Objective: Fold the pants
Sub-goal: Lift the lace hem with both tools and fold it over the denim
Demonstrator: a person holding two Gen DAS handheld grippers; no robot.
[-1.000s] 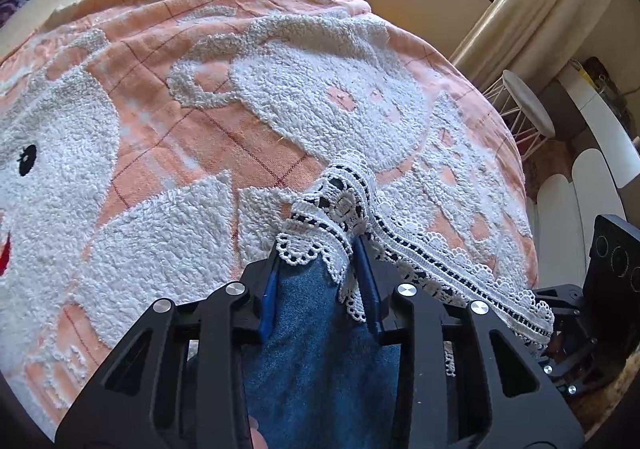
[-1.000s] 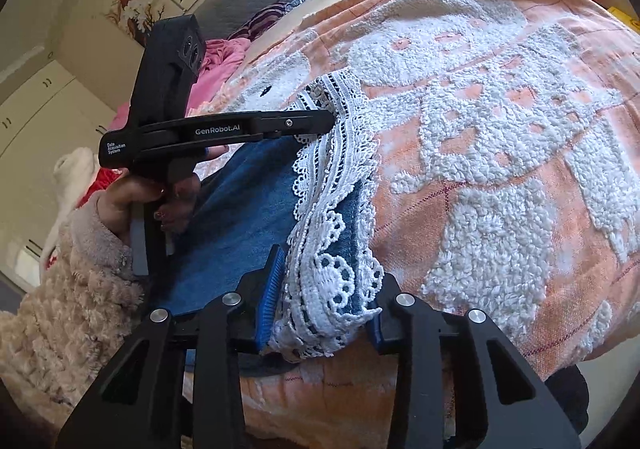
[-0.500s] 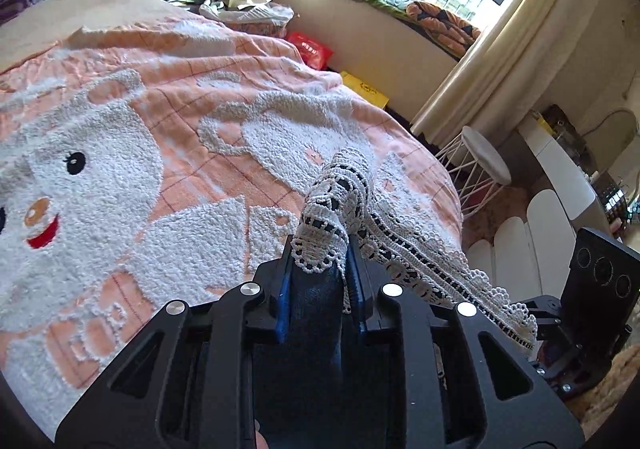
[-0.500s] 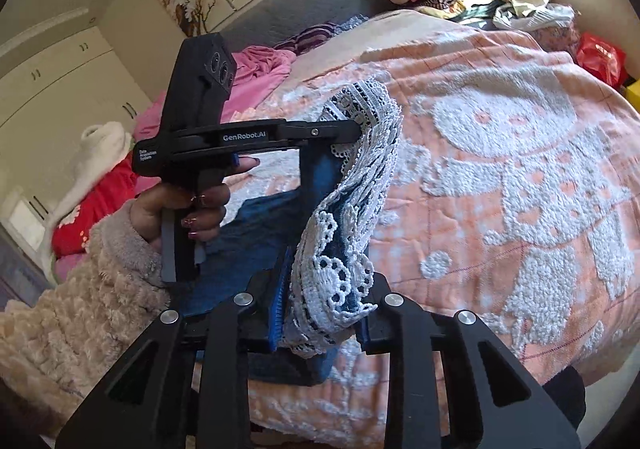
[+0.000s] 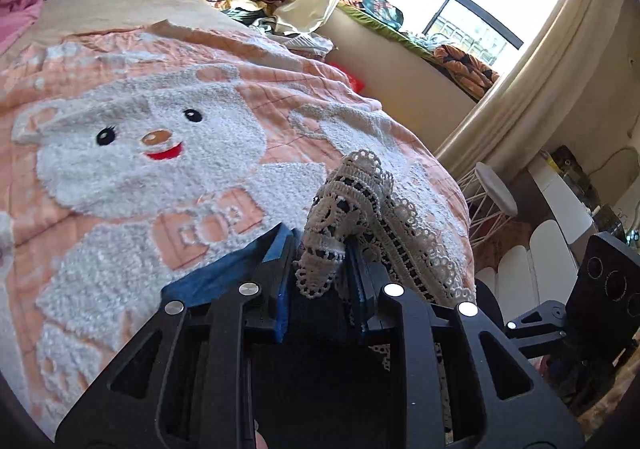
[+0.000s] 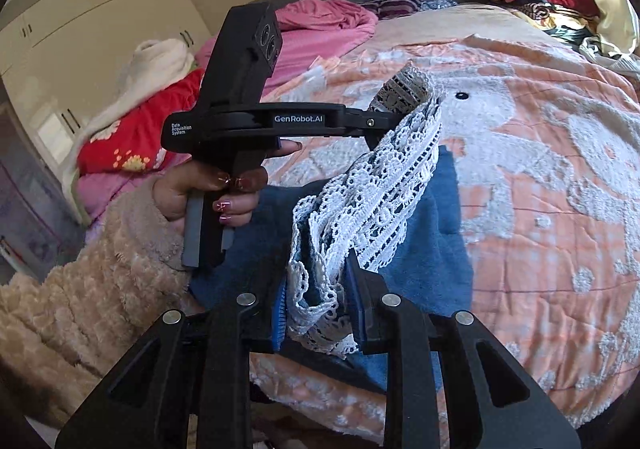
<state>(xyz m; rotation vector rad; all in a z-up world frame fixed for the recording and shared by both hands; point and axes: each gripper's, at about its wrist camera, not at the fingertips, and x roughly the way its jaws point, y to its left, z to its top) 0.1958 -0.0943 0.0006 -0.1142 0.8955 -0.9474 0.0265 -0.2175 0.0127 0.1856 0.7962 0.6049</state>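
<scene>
Both tongs, left (image 5: 320,261) and right (image 6: 318,301), clenched on pants (image 6: 436,225) lace hem, lifted above blanket (image 6: 540,185)

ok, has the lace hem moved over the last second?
Yes. The lace hem, clamped in both hand-held grippers, has lifted off the bear blanket it lay on, blue pants hanging beneath.

The pants (image 6: 420,245) are seen in blue denim, edged with a white openwork lace hem (image 6: 380,201) whose scalloped loops let the dark blue show through. The bedspread (image 5: 132,97) is patterned in peach-orange with thin red grid lines and a tufted white bear with black eyes, an orange nose and a red mouth. Both grippers are black with blue finger pads (image 5: 282,289). The sleeve (image 6: 96,281) is fluffy beige; pink and red bedding (image 6: 136,137) is piled behind.
</scene>
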